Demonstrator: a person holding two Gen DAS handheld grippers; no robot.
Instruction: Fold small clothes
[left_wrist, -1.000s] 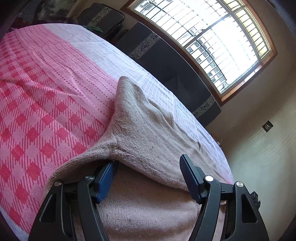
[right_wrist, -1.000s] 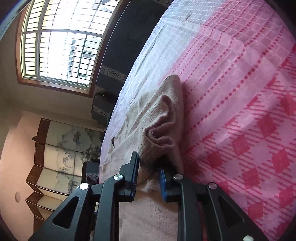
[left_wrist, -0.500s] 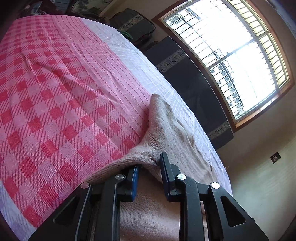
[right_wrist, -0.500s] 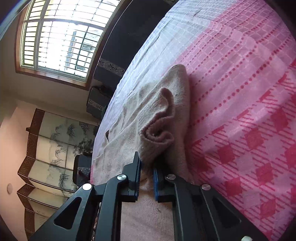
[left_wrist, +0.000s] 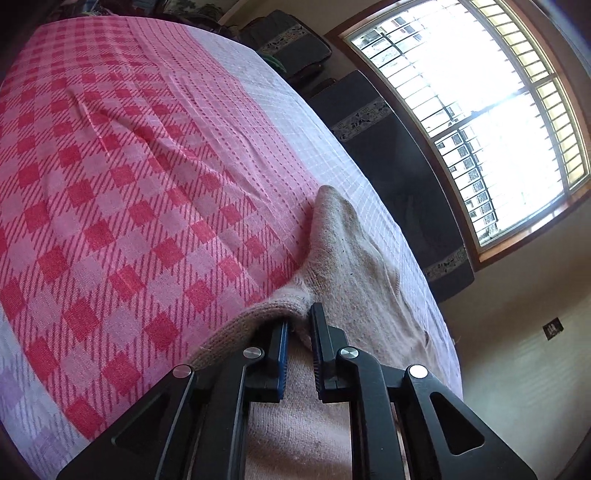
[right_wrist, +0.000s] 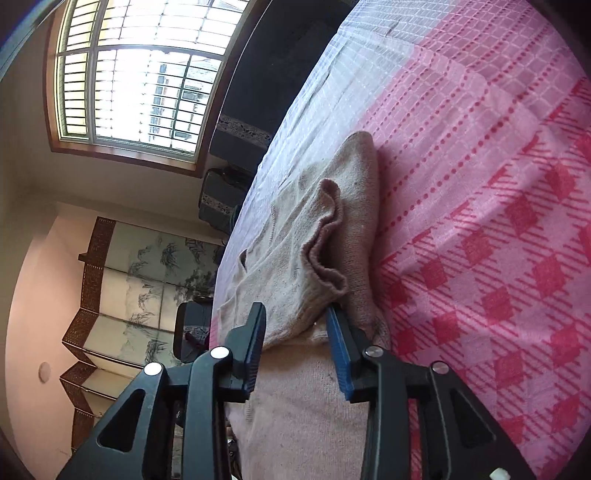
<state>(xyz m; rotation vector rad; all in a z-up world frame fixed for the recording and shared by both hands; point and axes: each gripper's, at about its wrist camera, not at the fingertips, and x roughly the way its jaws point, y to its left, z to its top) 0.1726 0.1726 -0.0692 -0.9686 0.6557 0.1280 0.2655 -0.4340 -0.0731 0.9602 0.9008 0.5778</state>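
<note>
A beige knitted garment (left_wrist: 354, 266) lies on a bed with a pink and red checked cover (left_wrist: 129, 177). My left gripper (left_wrist: 300, 325) is shut on a pinched fold of the garment's edge, near its corner. In the right wrist view the same garment (right_wrist: 325, 236) lies bunched with a rolled fold. My right gripper (right_wrist: 295, 321) is open, its fingers standing either side of that fold, with the cloth loose between them.
The bed's far edge runs beside dark cushioned seats (left_wrist: 399, 155) under a large bright window (left_wrist: 480, 110). A folding painted screen (right_wrist: 140, 295) stands at the left in the right wrist view. The checked cover (right_wrist: 498, 221) spreads wide beside the garment.
My left gripper went from open to shut on the garment's edge. My right gripper, shut on the rolled fold before, has opened and let the cloth go.
</note>
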